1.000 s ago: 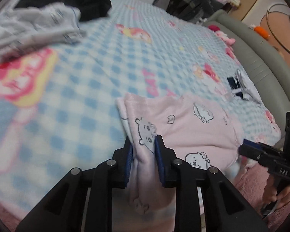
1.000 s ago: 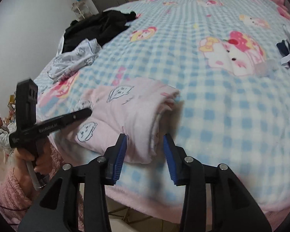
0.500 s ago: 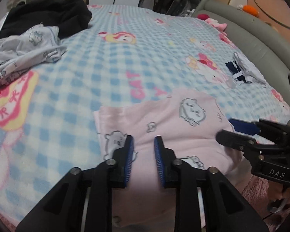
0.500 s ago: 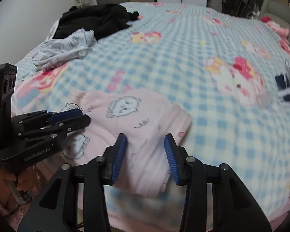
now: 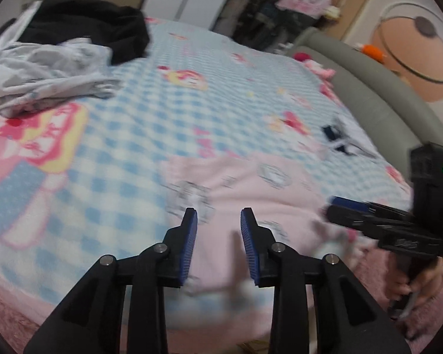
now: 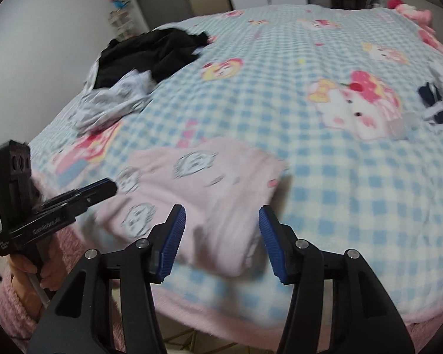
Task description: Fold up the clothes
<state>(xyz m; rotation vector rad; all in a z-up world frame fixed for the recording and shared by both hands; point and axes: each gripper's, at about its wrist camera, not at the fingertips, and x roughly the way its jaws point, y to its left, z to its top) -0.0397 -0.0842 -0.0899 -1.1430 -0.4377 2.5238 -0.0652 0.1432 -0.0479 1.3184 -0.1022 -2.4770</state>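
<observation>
Pink garment folded, lying at the near edge of the bed; both grippers spread open, holding nothing.

Garment: pale pink fleece with grey cartoon-face prints, folded into a rough rectangle, thicker rolled fold along its right side, near end draped slightly over the bed edge. Prints motion-blurred in the left view. Left gripper hangs over the garment's left part, right gripper over its right fold; contact with the cloth can't be judged. Checkered blue-white blanket with cartoon figures underneath. Grey garment and black garment piled at the far left edge, well apart. Small navy-white item near the right edge.
</observation>
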